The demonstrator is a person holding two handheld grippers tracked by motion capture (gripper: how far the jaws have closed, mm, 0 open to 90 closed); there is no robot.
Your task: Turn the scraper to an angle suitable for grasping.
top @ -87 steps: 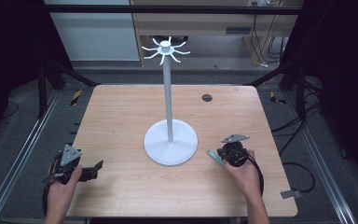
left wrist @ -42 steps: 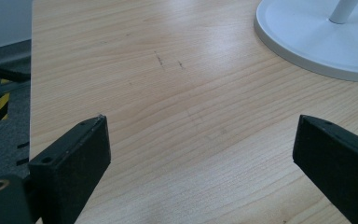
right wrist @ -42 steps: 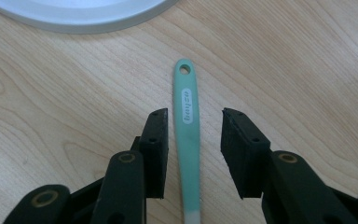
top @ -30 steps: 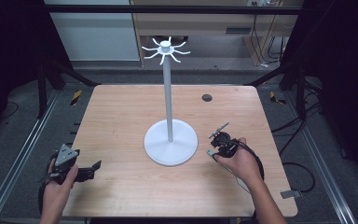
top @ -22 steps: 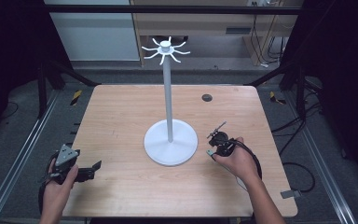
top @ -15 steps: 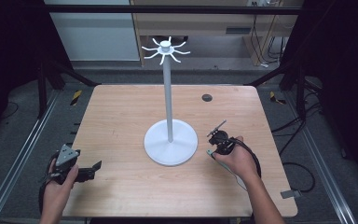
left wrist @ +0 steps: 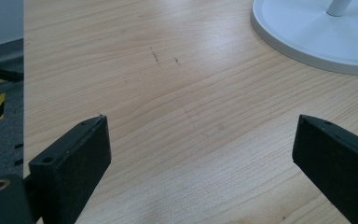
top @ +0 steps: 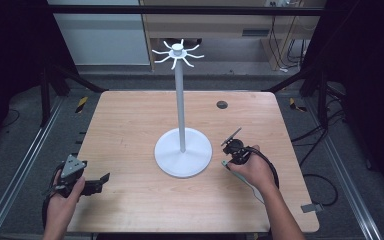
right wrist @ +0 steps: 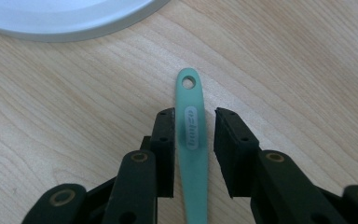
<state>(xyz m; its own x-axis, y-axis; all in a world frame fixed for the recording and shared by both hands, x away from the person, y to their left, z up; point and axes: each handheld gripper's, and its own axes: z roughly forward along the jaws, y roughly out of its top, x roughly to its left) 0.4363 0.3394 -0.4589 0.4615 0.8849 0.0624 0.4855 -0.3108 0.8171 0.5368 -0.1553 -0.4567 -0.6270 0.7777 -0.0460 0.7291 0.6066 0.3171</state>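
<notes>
The right gripper (right wrist: 193, 135) straddles a green handle (right wrist: 191, 126) lying flat on the tabletop (top: 130, 125), jaws narrowly apart beside it, likely about to close; the left gripper (left wrist: 200, 154) rests wide open.

The green handle (right wrist: 192, 140) ran off the bottom edge between the right gripper (right wrist: 193, 140) jaws, its far end unseen; jaw contact was unclear.

White stand (top: 182, 150) with spoked top sitting mid-table (top: 130, 125); small dark disc (top: 222, 104) lying near far edge; yellow-black tape (top: 81, 104) showing on floor left.
</notes>
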